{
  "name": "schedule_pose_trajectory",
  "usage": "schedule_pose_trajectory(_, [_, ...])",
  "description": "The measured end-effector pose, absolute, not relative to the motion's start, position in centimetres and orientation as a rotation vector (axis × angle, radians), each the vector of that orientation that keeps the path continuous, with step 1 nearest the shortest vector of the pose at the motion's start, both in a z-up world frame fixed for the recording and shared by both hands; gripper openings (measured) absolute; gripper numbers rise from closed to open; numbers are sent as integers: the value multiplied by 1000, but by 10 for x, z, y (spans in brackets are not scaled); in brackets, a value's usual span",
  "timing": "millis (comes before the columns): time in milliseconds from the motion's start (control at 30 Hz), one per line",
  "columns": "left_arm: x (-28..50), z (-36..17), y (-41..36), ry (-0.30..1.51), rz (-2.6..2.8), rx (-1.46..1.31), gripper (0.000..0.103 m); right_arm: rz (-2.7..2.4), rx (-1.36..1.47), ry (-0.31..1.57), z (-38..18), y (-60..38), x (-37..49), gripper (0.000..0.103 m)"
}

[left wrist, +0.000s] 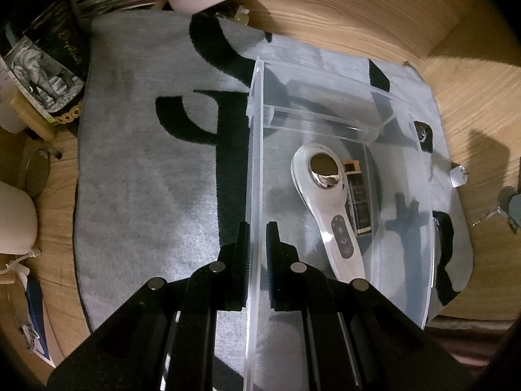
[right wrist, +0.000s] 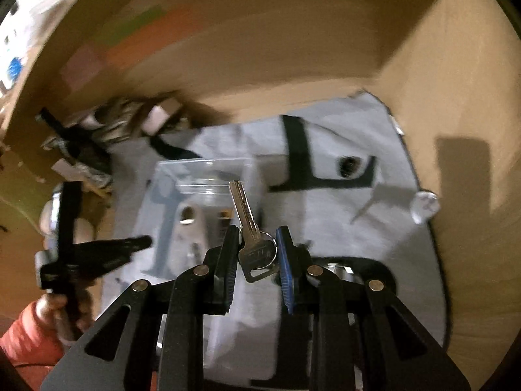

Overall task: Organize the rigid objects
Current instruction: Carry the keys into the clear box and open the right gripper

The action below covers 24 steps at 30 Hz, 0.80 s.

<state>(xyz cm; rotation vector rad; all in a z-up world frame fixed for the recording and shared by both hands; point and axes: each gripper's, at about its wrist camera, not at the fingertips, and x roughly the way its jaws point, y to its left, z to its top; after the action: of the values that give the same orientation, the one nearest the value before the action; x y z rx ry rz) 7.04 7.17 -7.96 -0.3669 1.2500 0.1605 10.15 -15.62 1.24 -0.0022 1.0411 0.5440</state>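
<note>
Between our right gripper (right wrist: 255, 254)'s narrowly parted jaws hangs a silver metal key (right wrist: 252, 238) on its ring, gripped above the clear plastic box (left wrist: 257, 163) on the grey rug (left wrist: 146, 179); our left gripper (left wrist: 258, 251) clamps the box's left wall

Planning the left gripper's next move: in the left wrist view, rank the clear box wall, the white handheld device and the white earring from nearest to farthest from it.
1. Clear box wall: clamped in the left gripper.
2. White handheld device: inside the box, right of the fingers.
3. White earring: on the grey rug's far right edge.
</note>
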Motion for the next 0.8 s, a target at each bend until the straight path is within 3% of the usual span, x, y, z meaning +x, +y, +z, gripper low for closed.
schedule_pose_trajectory(333, [69,-79,73,1247,126,-359,7,689,-74,1084,2,-93,82,21])
schedule_pose_trajectory(800, [70,-78,74,1260,107,-346,7,700,-200,1296,-72,-53,85,21])
